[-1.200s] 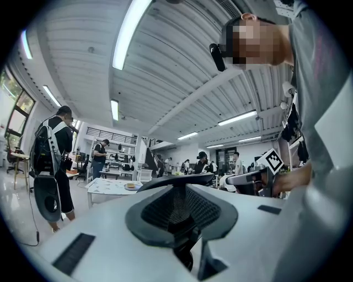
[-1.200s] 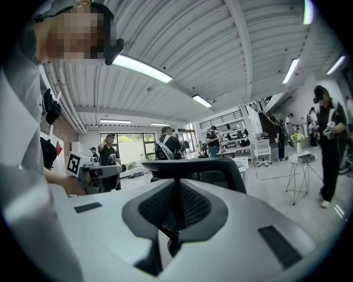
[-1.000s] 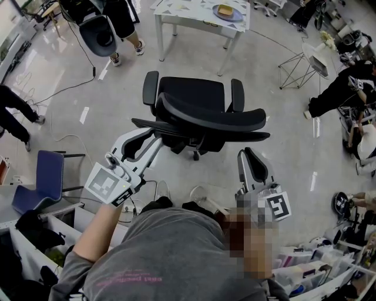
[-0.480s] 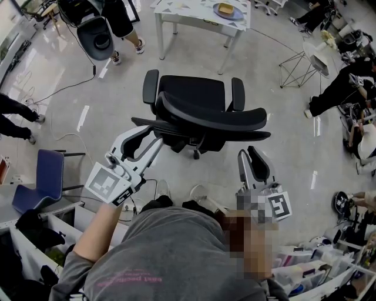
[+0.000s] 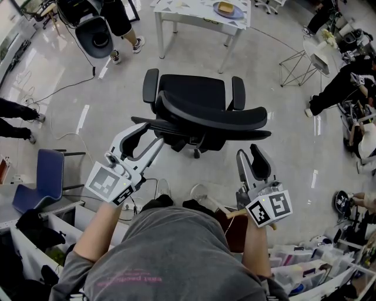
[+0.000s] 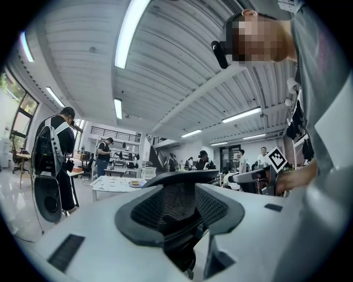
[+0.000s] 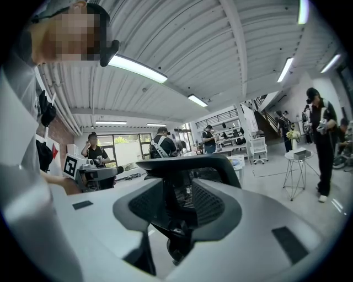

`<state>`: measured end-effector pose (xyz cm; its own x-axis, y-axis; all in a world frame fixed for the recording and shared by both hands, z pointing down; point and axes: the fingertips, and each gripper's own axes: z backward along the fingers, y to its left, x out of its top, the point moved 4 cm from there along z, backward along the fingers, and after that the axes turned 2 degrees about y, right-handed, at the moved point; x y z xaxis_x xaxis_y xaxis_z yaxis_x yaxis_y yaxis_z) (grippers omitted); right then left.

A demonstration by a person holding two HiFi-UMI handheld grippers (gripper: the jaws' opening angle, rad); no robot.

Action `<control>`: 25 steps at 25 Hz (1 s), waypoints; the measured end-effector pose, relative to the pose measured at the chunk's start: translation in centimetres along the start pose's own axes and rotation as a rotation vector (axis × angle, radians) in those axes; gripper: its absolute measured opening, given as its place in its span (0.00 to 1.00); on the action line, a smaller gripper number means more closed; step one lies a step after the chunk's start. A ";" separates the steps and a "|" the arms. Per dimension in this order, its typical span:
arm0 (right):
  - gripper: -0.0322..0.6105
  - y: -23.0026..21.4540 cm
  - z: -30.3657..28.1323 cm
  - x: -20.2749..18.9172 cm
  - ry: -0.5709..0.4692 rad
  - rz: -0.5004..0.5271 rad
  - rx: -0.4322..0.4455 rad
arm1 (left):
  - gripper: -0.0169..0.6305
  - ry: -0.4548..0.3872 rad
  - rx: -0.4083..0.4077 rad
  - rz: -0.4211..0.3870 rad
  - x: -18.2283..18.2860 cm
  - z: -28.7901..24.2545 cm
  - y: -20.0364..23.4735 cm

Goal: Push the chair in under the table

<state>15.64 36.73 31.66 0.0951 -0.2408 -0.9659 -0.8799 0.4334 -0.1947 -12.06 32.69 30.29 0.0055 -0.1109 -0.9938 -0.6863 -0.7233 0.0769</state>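
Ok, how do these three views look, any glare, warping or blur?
Head view: sharp and evenly lit, pale glare streaks on the glossy floor, edges bowed. Left gripper view: heavy fisheye, black corners, ceiling light strip blown out, chair fairly crisp. Right gripper view: same fisheye and dark rim, chair in focus.

The glossy grey floor (image 5: 106, 100) carries all before me. The black office chair (image 5: 197, 97) stands in the middle, well apart from the white table (image 5: 182, 12) at the far side. A blue chair (image 5: 48, 173) stands near left; a cable (image 5: 61, 90) lies far left.
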 end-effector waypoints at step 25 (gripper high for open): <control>0.35 -7.4 -2.7 -0.8 0.054 0.060 -0.105 | 0.35 0.127 0.063 -0.035 -2.9 -3.4 3.3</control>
<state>20.79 31.42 34.35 0.0182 -0.2644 -0.9643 -0.9276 0.3554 -0.1149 -11.86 28.30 33.73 0.1195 -0.1751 -0.9773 -0.7281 -0.6846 0.0336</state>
